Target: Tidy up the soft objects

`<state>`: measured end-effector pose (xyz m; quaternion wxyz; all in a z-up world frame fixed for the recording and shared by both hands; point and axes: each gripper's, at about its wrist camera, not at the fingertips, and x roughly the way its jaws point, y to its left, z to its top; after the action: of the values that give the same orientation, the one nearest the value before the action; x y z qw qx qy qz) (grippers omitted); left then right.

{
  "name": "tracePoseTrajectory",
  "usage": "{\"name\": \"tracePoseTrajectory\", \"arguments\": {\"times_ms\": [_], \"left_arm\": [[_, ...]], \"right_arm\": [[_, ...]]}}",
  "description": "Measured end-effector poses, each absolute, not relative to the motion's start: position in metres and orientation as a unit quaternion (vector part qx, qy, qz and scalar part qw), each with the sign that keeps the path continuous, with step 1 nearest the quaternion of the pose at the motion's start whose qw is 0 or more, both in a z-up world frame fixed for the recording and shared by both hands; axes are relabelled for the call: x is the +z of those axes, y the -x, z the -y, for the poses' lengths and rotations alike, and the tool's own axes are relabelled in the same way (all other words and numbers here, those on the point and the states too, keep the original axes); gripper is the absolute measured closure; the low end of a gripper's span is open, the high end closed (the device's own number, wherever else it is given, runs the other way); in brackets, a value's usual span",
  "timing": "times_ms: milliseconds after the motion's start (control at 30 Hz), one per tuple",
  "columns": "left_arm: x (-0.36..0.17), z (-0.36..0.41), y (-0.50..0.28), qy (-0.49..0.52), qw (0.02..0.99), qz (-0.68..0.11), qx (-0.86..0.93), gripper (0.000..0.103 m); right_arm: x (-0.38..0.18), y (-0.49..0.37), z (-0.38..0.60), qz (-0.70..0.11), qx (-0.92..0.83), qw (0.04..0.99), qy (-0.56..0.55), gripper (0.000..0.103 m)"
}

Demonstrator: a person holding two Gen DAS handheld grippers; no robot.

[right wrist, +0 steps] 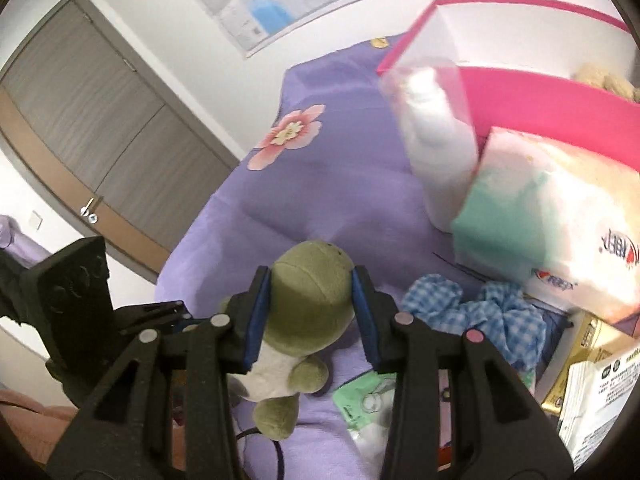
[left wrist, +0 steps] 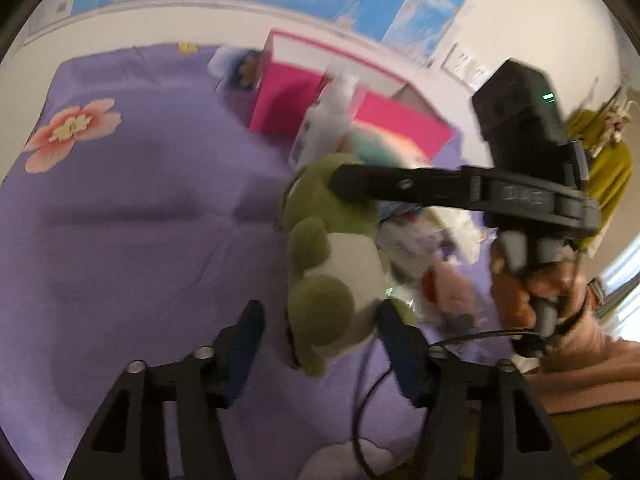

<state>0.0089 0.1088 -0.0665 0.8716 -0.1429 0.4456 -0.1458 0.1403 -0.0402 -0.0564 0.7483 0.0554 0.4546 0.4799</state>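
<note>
Right gripper (right wrist: 310, 312) clamped on green plush toy (right wrist: 308, 304) head; left gripper (left wrist: 320, 344) open, straddling legs. Pink box (right wrist: 552, 108) nearly unfilled; tissue pack (right wrist: 560, 220), checked cloth (right wrist: 480, 308) unsorted.

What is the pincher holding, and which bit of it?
The right gripper holds the green plush turtle by its head. The left gripper grips nothing.

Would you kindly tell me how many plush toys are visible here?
2. A green and white plush turtle is clamped at its head by the right gripper, above the purple bedsheet. A tan plush toy sits inside the pink storage box. Others may be hidden.
</note>
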Motion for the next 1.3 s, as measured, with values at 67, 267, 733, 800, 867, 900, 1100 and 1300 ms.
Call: {"name": "tracePoseTrajectory", "arguments": {"times_ms": [67,267,733,800,867,900,1100,1300], "left_arm": [[-0.072,-0.110,-0.014,0.155,0.866,-0.450,-0.153,0.058],[-0.071,-0.107,-0.013,0.144,0.866,-0.453,-0.157,0.060],[-0.070,-0.106,-0.014,0.139,0.867,-0.451,-0.160,0.060],[-0.069,-0.107,-0.013,0.144,0.866,-0.452,-0.160,0.061],[-0.067,-0.106,-0.014,0.144,0.867,-0.450,-0.160,0.061],[-0.064,-0.106,-0.013,0.144,0.868,-0.446,-0.162,0.061],[-0.022,-0.098,-0.013,0.114,0.893,-0.399,-0.177,0.061],[0.034,-0.080,-0.029,0.032,0.921,-0.339,-0.188,0.061]], "right_arm": [[-0.060,-0.142,0.040,-0.458,0.472,0.751,-0.051,0.060],[-0.063,-0.141,0.052,-0.462,0.473,0.749,-0.052,0.060],[-0.063,-0.154,0.036,-0.467,0.488,0.738,0.001,0.055],[-0.063,-0.152,0.035,-0.464,0.490,0.738,0.011,0.059],[-0.060,-0.150,0.039,-0.461,0.491,0.739,0.002,0.061],[-0.057,-0.149,0.042,-0.457,0.492,0.741,-0.002,0.061],[-0.018,-0.138,0.069,-0.398,0.488,0.775,-0.045,0.062],[0.036,-0.135,0.097,-0.316,0.471,0.820,-0.081,0.062]]}}
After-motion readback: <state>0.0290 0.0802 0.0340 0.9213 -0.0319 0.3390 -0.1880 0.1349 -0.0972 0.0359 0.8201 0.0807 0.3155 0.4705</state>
